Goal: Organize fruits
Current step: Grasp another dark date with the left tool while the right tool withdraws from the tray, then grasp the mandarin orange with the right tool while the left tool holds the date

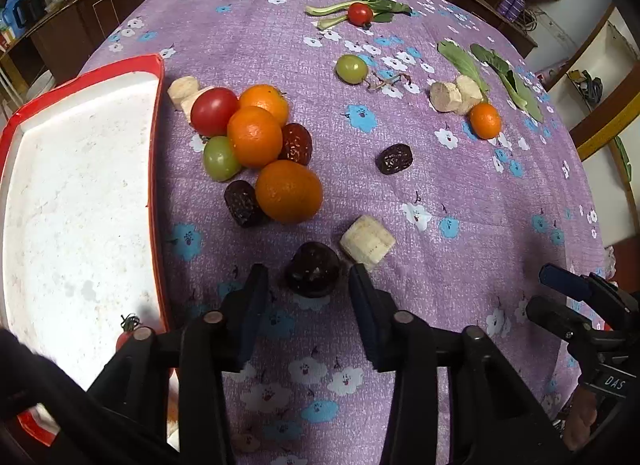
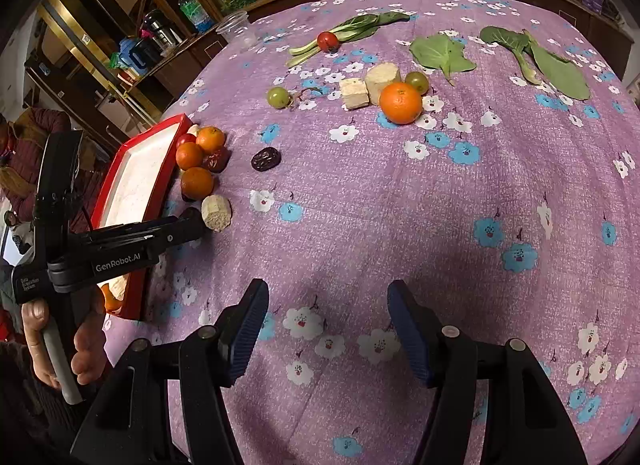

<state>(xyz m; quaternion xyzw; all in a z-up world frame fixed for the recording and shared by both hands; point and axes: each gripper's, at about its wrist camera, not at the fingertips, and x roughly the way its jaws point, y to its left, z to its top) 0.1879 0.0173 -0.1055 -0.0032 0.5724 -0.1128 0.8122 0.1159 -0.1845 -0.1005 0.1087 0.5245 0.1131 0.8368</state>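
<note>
The left gripper (image 1: pixel 308 285) is lining up a pick: its jaws stand partly open on either side of a dark dried date (image 1: pixel 312 275), pads not yet pressing it, so the next move calls for closing and carrying it to the red-rimmed tray (image 1: pixel 154 137) on the gripper's left. That tray holds 1 cherry tomato (image 1: pixel 127 331) near its close corner. The right gripper (image 2: pixel 328 331) hangs open and empty over bare cloth.

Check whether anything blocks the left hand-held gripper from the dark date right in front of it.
Nothing visible does. The dark date lies on bare cloth just ahead of the left hand-held gripper, whose fingers flank it. A banana chunk sits beside it, near the right finger.
</note>
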